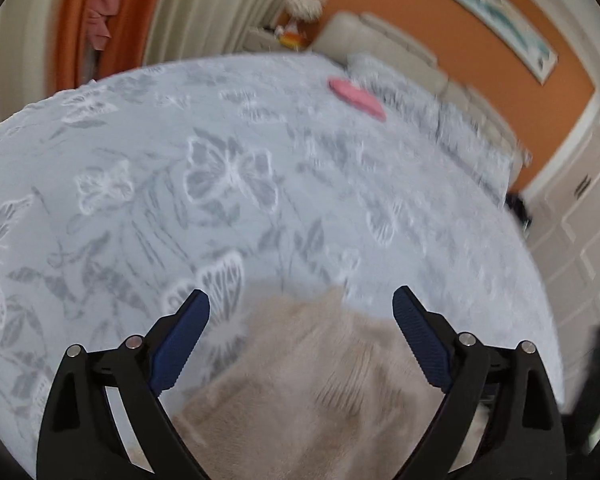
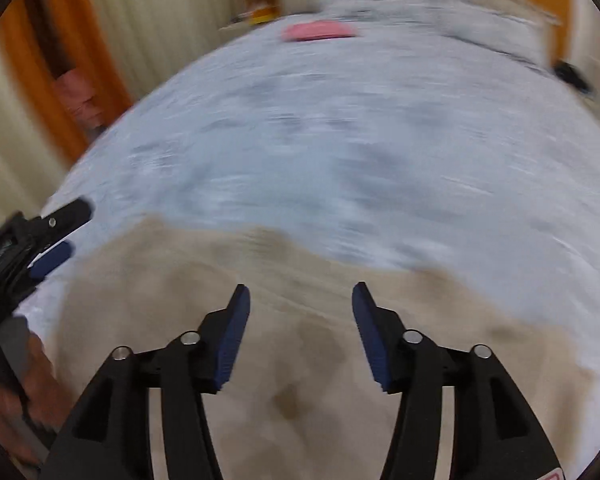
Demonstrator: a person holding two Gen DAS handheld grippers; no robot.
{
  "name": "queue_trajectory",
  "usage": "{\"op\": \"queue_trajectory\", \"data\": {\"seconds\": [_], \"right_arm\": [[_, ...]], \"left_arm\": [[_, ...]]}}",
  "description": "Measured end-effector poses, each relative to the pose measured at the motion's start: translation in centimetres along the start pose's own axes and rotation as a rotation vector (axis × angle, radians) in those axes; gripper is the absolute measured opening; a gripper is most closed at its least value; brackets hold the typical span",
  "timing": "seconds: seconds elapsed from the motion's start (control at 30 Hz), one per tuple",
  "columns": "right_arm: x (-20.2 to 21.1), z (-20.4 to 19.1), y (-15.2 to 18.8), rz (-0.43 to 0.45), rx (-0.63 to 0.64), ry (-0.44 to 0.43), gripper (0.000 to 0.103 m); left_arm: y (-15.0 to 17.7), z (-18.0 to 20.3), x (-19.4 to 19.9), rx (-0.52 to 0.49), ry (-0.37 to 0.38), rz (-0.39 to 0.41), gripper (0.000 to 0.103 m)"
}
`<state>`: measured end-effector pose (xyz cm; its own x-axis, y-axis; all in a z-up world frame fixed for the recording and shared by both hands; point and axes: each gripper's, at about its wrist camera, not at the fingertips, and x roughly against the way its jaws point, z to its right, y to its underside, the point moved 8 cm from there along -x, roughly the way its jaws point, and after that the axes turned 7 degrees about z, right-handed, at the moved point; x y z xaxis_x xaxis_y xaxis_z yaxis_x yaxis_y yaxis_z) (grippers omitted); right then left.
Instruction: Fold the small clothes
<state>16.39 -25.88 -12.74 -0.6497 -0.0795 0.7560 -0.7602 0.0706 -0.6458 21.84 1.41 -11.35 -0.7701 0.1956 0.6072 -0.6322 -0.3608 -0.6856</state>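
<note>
A beige fuzzy garment (image 1: 312, 380) lies flat on the bed near the front edge; it also fills the lower part of the right wrist view (image 2: 300, 320), which is motion-blurred. My left gripper (image 1: 301, 300) is open and empty above the garment's far edge. My right gripper (image 2: 301, 296) is open and empty above the garment. The left gripper also shows at the left edge of the right wrist view (image 2: 56, 236). A folded pink garment (image 1: 356, 98) lies far back on the bed, and shows in the right wrist view (image 2: 320, 31) too.
The bed has a pale blue butterfly-print cover (image 1: 220, 180). Pillows (image 1: 440, 120) and a cream headboard (image 1: 380, 36) are at the far end. A nightstand with a lamp (image 1: 300, 20), curtains and an orange wall stand behind. White cabinets (image 1: 580, 220) are at the right.
</note>
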Motion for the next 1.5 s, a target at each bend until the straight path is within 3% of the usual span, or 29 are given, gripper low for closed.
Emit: {"op": "queue_trajectory", "data": {"seconds": [0.1, 0.17, 0.2, 0.23, 0.27, 0.3, 0.37, 0.4, 0.5, 0.57, 0.63, 0.67, 0.77, 0.8, 0.87, 0.93, 1.0, 1.1, 1.17, 1.23, 1.3, 1.33, 1.4, 1.5], "right_arm": [[1.6, 7.9, 2.1, -0.01, -0.108, 0.165, 0.058], [2.1, 13.4, 4.0, -0.048, -0.219, 0.266, 0.06], [2.1, 15.5, 4.9, -0.063, -0.271, 0.282, 0.059], [1.9, 16.3, 5.3, -0.068, -0.287, 0.271, 0.057], [1.6, 16.8, 5.9, -0.072, -0.3, 0.242, 0.038], [1.0, 16.7, 6.4, -0.087, -0.321, 0.183, 0.005], [1.7, 16.3, 5.9, -0.043, -0.367, 0.139, 0.004], [3.1, 16.3, 4.7, 0.027, -0.378, 0.134, 0.003], [6.4, 17.9, 3.1, 0.155, -0.433, 0.145, 0.003], [4.8, 19.9, 4.0, 0.116, -0.469, 0.18, 0.003], [1.7, 20.7, 6.1, -0.002, -0.487, 0.203, 0.004], [1.7, 20.6, 6.5, -0.011, -0.5, 0.189, 0.005], [5.2, 19.7, 4.9, 0.086, -0.477, 0.204, 0.016], [6.9, 19.3, 4.3, 0.127, -0.49, 0.19, 0.024], [9.2, 18.2, 3.9, 0.18, -0.524, 0.129, 0.032], [10.8, 17.0, 4.3, 0.192, -0.542, 0.065, 0.034], [11.3, 14.4, 5.3, 0.149, -0.533, 0.005, 0.044], [11.4, 12.0, 7.1, 0.095, -0.469, 0.024, 0.056], [11.6, 11.3, 8.0, 0.034, -0.484, 0.021, 0.056], [12.8, 12.1, 8.7, 0.006, -0.487, 0.076, 0.058], [13.4, 13.5, 9.9, -0.057, -0.472, 0.144, 0.071], [13.6, 14.2, 10.9, -0.098, -0.466, 0.161, 0.073], [13.1, 15.4, 13.3, -0.183, -0.462, 0.176, 0.074], [11.1, 16.3, 17.0, -0.308, -0.519, 0.097, 0.075]], "left_arm": [[2.1, -0.5, -2.2, -0.003, -0.05, -0.115, 0.09], [3.0, -0.6, -3.1, 0.032, -0.03, -0.167, 0.079], [3.4, -0.7, -3.4, 0.04, -0.022, -0.185, 0.066], [3.7, -0.8, -3.8, 0.042, -0.025, -0.207, 0.052], [3.9, -0.9, -4.1, 0.046, -0.024, -0.218, 0.047], [3.9, -1.0, -4.2, 0.056, -0.014, -0.219, 0.036], [3.1, -1.0, -3.8, 0.085, 0.009, -0.18, 0.025], [2.7, -1.0, -3.5, 0.093, 0.018, -0.161, 0.021], [1.8, -1.3, -3.1, 0.146, 0.045, -0.106, 0.021], [2.0, -1.7, -3.7, 0.154, 0.025, -0.115, 0.022], [2.3, -2.0, -4.2, 0.175, 0.014, -0.118, 0.033], [2.1, -2.1, -4.1, 0.181, 0.011, -0.103, 0.034], [-0.2, -2.3, -2.3, 0.212, 0.049, -0.018, 0.049], [-0.8, -2.6, -1.8, 0.234, 0.066, -0.004, 0.062], [-2.7, -3.8, 0.5, 0.322, 0.134, 0.046, 0.069], [-3.9, -5.5, 2.6, 0.347, 0.163, 0.044, 0.08], [-4.0, -7.4, 4.5, 0.346, 0.16, 0.005, 0.088], [-1.3, -10.0, 7.2, 0.363, 0.184, -0.099, 0.092], [1.8, -11.4, 8.0, 0.341, 0.153, -0.198, 0.092], [5.3, -12.3, 8.0, 0.333, 0.128, -0.335, 0.092], [7.0, -12.7, 7.6, 0.438, 0.18, -0.444, 0.092], [7.4, -13.0, 7.4, 0.51, 0.205, -0.46, 0.092], [8.5, -13.2, 6.9, 0.547, 0.173, -0.52, 0.092], [9.5, -10.9, 6.4, 0.548, 0.259, -0.554, 0.092]]}}
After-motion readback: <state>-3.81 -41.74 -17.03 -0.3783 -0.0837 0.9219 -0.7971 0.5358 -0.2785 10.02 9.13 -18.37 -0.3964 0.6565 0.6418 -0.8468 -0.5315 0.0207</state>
